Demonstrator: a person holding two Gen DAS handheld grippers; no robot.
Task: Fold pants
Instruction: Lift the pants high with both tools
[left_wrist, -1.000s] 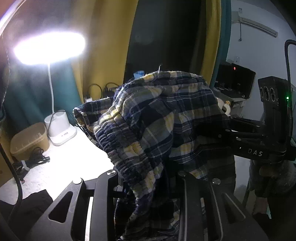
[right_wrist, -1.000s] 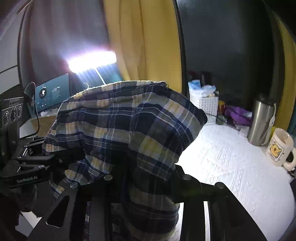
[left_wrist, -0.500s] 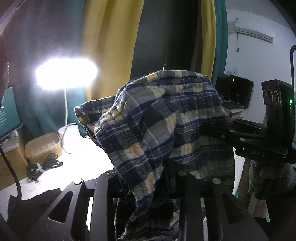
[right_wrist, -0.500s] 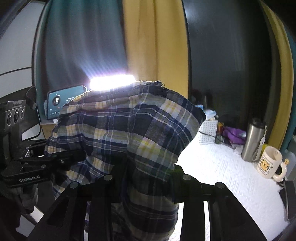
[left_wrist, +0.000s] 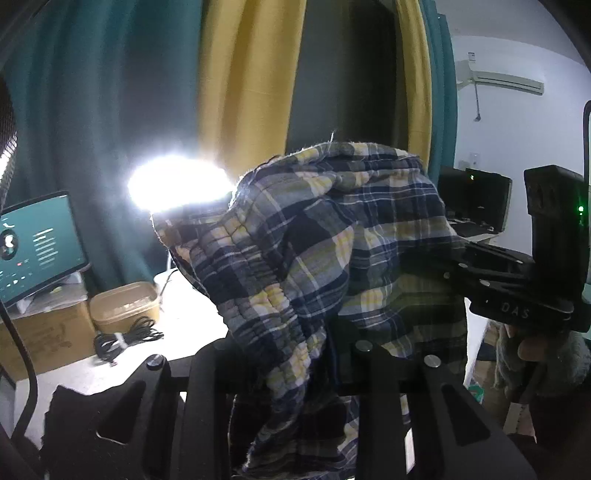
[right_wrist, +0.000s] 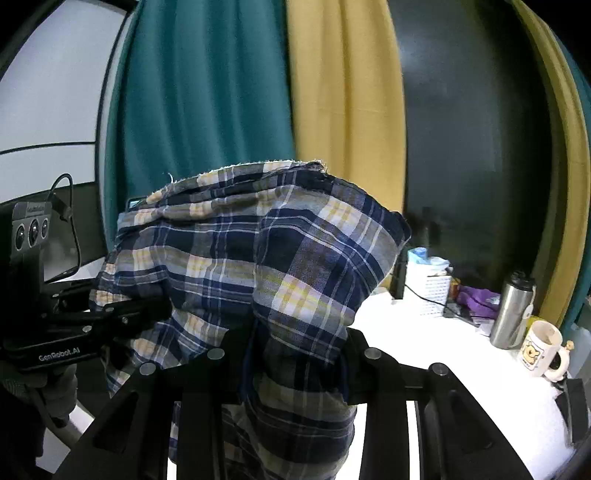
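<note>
Two grips: both tools clamp the same garment, one at each end of its upper edge.
Garment: navy, grey and yellow plaid cotton pants (left_wrist: 332, 258), held up in the air above the white textured tabletop (right_wrist: 461, 369), bunched over both tools and hanging down between their fingers.
Left gripper (left_wrist: 291, 354): clenched on a gathered, elastic-looking stretch of the pants, seemingly the waistband; cloth fills the gap.
Right gripper (right_wrist: 295, 354): pinched on a flat plaid fold of the pants; the pads themselves are hidden by fabric.
Handling: soft, light, limp; it drapes and creases freely, so it should not slip but will sag wherever unsupported.
Where to hold: the thick elastic band, judged the firmest edge, with the two grips spread apart to pull it straight.
Pose: both tools tilt gently downward, side by side over the tabletop, each visible in the other's view.
Bystanders: a steel flask (right_wrist: 513, 310) and a cartoon mug (right_wrist: 539, 349) at the tabletop's right edge.
</note>
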